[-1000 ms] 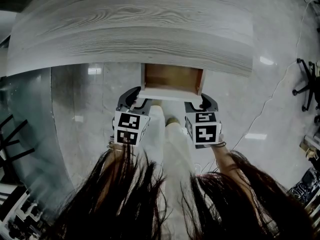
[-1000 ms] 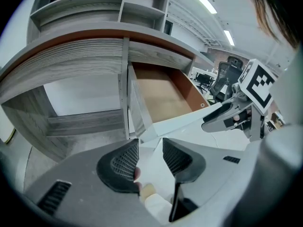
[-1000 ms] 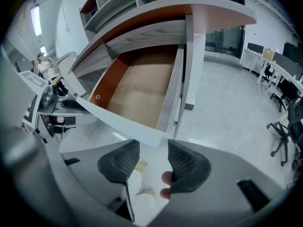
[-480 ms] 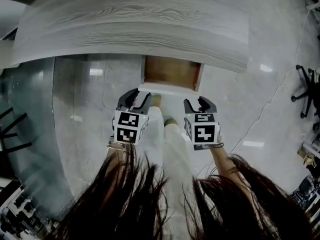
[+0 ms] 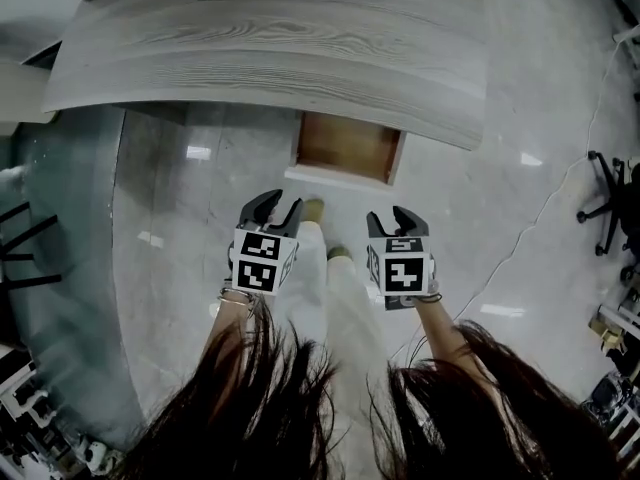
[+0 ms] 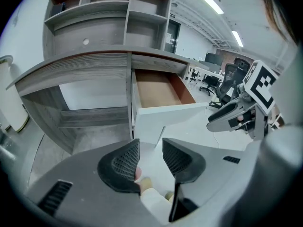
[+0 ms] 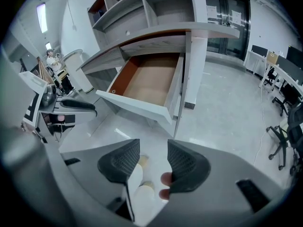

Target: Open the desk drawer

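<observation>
Drawer (image 5: 345, 148): out past desk (image 5: 280, 48) front edge; task looks done.
Left tongs (image 5: 272, 205): spread, empty, short of drawer.
Right tongs (image 5: 392, 218): spread, empty.

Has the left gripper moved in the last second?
Yes: the left gripper has backed toward the person, leaving a gap to the drawer front it was at.

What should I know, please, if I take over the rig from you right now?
Left gripper: jaws apart, holding nothing, short of the drawer front.
Right gripper: the same, jaws apart and empty.
Drawer: pulled well out from under the desk, brown inside showing, nothing visible in it.
Done: the drawer is open.
Left: probably nothing, unless it must come out further.
</observation>
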The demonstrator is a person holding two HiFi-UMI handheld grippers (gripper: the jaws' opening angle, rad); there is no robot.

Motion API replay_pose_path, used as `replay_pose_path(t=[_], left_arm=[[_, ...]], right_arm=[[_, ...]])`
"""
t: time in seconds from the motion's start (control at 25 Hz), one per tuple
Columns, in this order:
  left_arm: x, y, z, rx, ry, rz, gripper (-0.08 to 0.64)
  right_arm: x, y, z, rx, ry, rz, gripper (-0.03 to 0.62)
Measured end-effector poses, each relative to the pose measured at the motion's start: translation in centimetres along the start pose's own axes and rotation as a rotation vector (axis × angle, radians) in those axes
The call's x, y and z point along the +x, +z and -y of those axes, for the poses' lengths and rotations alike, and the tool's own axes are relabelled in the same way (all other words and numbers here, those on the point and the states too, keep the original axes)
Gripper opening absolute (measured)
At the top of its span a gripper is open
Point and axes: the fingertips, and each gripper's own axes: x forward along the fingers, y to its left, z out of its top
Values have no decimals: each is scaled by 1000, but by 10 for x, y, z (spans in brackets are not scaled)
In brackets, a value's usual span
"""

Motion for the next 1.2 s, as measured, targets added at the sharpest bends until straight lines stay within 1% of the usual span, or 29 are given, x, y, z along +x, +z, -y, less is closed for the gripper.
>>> replay_pose_path(t=[0.28,0.52,0.76,1.0,1.2], left_arm=[[-27,7,12,-21,13,5,153],[-47,12,26,-12,14,1,152],[-64,23,36,-35,16,25,149],[-84,30,42,-43,27,33,135],[-100,35,47,-36,25,52,130]], right_arm=[[-22,-2,-11,-24,13,-2,190],[-41,0,-20,-43,22,8,189],[-54,4,-28,-44,28,20,187],[-67,2,-39,-61,35,12,164],[-81,-1,-46,-60,23,21,155]])
